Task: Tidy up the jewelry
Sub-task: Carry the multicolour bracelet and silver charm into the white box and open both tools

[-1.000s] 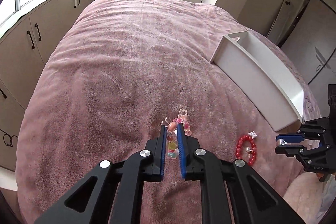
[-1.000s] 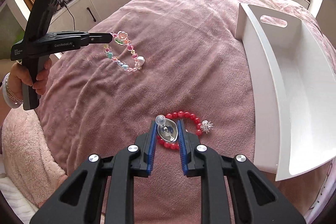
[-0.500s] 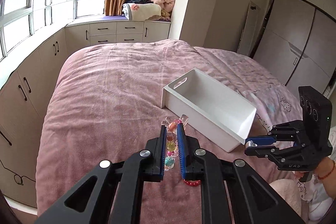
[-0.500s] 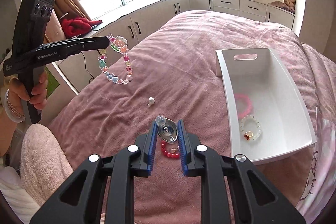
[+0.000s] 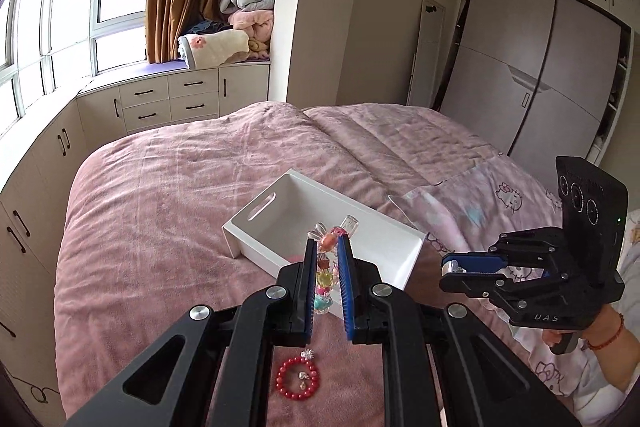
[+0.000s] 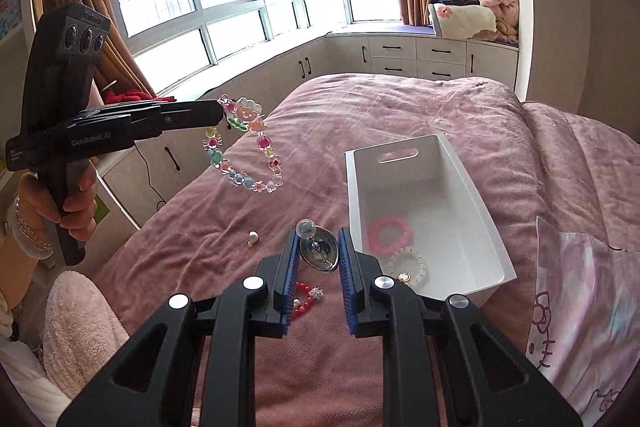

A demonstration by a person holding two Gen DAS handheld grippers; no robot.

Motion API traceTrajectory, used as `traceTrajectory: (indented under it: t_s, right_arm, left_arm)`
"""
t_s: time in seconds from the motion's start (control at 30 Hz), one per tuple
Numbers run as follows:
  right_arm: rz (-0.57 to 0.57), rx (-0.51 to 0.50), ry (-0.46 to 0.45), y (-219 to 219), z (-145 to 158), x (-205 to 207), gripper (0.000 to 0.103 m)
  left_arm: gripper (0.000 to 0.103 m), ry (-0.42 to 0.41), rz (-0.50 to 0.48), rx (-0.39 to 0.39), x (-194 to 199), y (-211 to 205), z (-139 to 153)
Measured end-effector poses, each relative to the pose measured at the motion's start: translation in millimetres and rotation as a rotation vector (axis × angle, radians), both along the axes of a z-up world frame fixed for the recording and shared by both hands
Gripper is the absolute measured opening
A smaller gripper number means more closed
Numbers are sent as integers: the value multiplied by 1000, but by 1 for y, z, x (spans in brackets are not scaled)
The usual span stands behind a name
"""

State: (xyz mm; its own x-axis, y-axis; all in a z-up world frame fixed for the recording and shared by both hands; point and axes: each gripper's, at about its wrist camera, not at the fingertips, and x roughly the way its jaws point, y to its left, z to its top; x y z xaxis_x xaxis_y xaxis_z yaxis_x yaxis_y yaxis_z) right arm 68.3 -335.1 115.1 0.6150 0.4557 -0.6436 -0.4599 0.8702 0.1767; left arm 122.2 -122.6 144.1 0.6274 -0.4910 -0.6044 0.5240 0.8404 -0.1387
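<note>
My left gripper (image 5: pixel 325 245) is shut on a colourful beaded bracelet (image 5: pixel 324 277) and holds it in the air above the bed; the bracelet hangs from it in the right wrist view (image 6: pixel 240 151). My right gripper (image 6: pixel 319 235) is shut on a silver oval pendant (image 6: pixel 319 253) with a clear bead on top, raised above the bed. A white bin (image 6: pixel 424 211) lies on the pink bedspread and holds a pink bracelet (image 6: pixel 389 233) and a white bracelet (image 6: pixel 408 263). A red bead bracelet (image 5: pixel 297 377) lies on the bedspread below both grippers.
A small white bead (image 6: pixel 253 237) lies on the bedspread left of the bin. A Hello Kitty cloth (image 6: pixel 580 291) lies to the right. Cabinets (image 5: pixel 172 103) and windows line the far side of the bed.
Both grippers have risen higher above the bed with their jewelry. The red bracelet stays on the bedspread. The left gripper has swung toward the bin.
</note>
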Motion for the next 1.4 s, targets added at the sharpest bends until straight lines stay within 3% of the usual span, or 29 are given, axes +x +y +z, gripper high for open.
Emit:
traceTrajectory:
  t_s: [0.4,0.73,1.4]
  right_arm:
    - [-66,-4,25,-56,-14,9,20]
    - [-96,-7,55,-84,-31,35,20]
    - [-74,-35,170,-74,-90,125,20]
  left_arm:
    - [16,55,-78,29,33,-75,-26]
    - [16,125,-110,51,75,-115,-67]
    - [16,260,-80,94,165,-125,-145]
